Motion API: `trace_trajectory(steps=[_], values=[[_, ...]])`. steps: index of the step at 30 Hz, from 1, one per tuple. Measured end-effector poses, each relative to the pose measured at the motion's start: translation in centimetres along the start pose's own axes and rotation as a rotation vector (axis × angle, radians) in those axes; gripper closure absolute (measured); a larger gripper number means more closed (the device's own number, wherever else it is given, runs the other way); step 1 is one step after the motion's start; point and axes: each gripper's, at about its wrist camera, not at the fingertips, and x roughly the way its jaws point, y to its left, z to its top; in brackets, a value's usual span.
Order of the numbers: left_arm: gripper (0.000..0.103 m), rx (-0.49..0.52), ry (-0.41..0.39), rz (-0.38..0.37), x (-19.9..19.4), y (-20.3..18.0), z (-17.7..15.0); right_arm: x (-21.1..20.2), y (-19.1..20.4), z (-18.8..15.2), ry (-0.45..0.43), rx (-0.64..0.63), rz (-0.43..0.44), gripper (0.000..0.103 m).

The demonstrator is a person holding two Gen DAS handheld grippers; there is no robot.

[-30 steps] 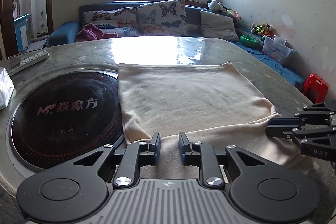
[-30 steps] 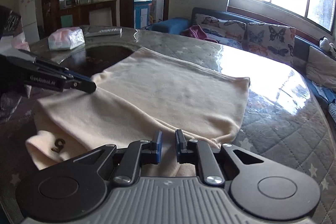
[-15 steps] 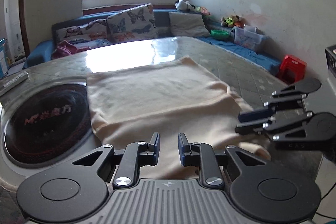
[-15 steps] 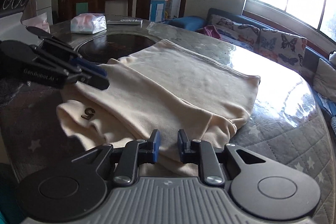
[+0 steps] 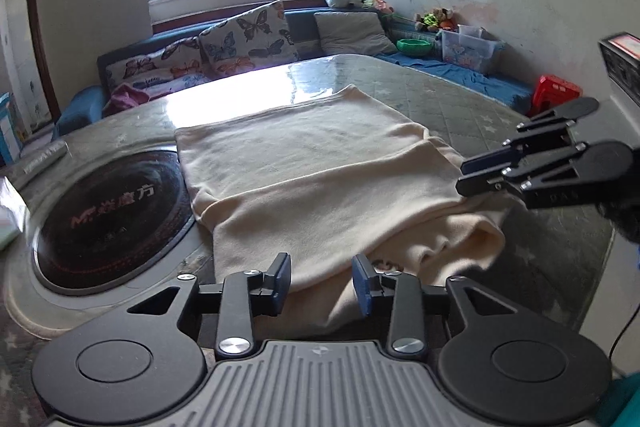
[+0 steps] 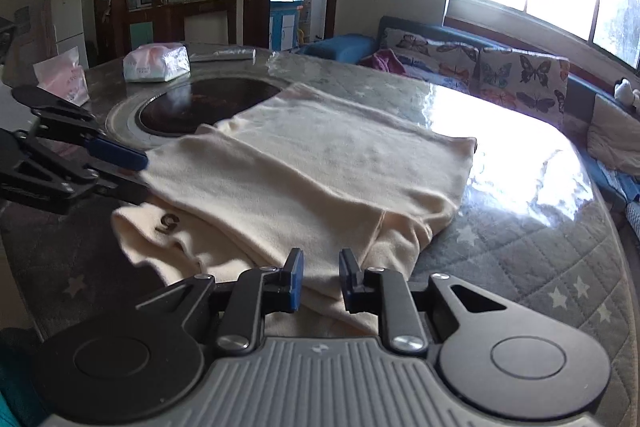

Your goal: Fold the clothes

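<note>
Lying folded on the table (image 5: 460, 95) just beside the round black cooktop (image 5: 116, 203), the cream garment (image 5: 320, 171) shows layered edges. Left hand-held gripper (image 5: 322, 283) is opening, released; right hand-held gripper (image 6: 319, 279) stands slightly apart, empty.

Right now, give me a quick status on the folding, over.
Left gripper jaws opening, nothing pinched. Right gripper jaws apart over the cloth edge, grip unclear. Cream garment lies partly folded on the table. Nothing in the way.

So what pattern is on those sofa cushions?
Butterflies on the cushions, clearest in the left wrist view.
</note>
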Motion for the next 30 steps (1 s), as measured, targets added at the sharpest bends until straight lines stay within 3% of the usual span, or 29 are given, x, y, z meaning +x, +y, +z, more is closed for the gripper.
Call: trace_trajectory(steps=[9, 12, 15, 19, 21, 23, 25, 30], values=[[0.065, 0.259, -0.008, 0.025, -0.8, -2.8, -2.0, -1.5, 0.1, 0.0, -0.001, -0.035, 0.002, 0.082], [0.065, 0.289, -0.022, 0.012, 0.1, -3.4, -2.0, -2.2, 0.5, -0.1, 0.011, -0.079, -0.003, 0.074], [0.065, 0.326, -0.037, 0.001, 0.8, -4.0, -2.1, -2.9, 1.2, -0.6, 0.023, -0.147, -0.015, 0.059], [0.065, 0.382, -0.063, -0.016, 1.2, -4.5, -2.3, -3.6, 2.3, -1.3, 0.031, -0.243, -0.013, 0.050], [0.070, 0.382, -0.071, -0.022, 1.4, -4.5, -2.2, -3.6, 2.8, -1.5, 0.031, -0.284, 0.000, 0.047], [0.085, 0.369, -0.077, -0.028, 1.6, -4.2, -1.9, -3.4, 3.3, -1.8, 0.030, -0.329, 0.010, 0.045], [0.091, 0.341, -0.084, -0.029, 1.6, -3.8, -1.4, -3.2, 3.9, -2.0, 0.021, -0.368, 0.014, 0.042], [0.093, 0.237, -0.098, -0.042, 1.9, -2.0, 0.6, -2.3, 4.6, -1.7, -0.020, -0.423, 0.022, 0.040]])
